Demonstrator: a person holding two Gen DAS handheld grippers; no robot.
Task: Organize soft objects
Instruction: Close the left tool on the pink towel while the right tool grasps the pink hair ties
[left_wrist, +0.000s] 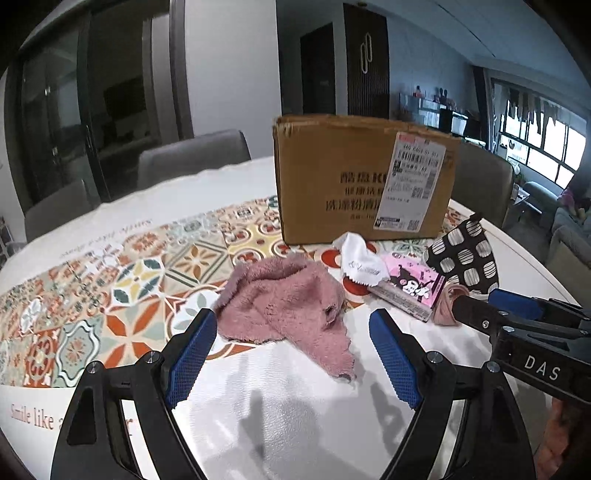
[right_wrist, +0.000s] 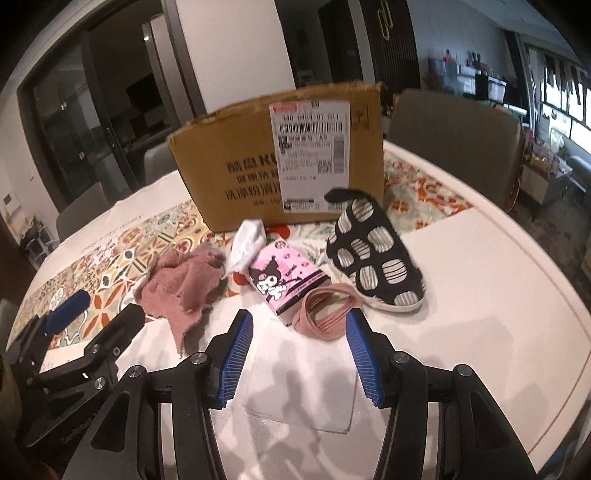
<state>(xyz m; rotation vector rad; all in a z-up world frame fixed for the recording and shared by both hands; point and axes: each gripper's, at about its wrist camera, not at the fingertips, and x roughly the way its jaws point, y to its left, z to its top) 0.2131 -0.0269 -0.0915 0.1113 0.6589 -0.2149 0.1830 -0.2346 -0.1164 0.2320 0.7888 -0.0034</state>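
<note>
A crumpled pink towel (left_wrist: 288, 306) (right_wrist: 181, 284) lies on the table just ahead of my open, empty left gripper (left_wrist: 293, 354). Right of it lie a white cloth (left_wrist: 360, 262) (right_wrist: 247, 243), a pink cartoon tissue pack (left_wrist: 413, 288) (right_wrist: 284, 280), a pink band (right_wrist: 325, 317) (left_wrist: 448, 304) and a black dotted fabric piece (left_wrist: 465, 258) (right_wrist: 376, 258). My right gripper (right_wrist: 301, 354) is open and empty just short of the band; it also shows in the left wrist view (left_wrist: 476, 306). A cardboard box (left_wrist: 362, 181) (right_wrist: 280, 166) stands behind them.
The round table (right_wrist: 498, 280) has a patterned tile cloth (left_wrist: 129, 280) on its left and back. Grey chairs (left_wrist: 192, 155) (right_wrist: 454, 125) stand behind the table. A clear mat (right_wrist: 299, 387) lies under my right gripper.
</note>
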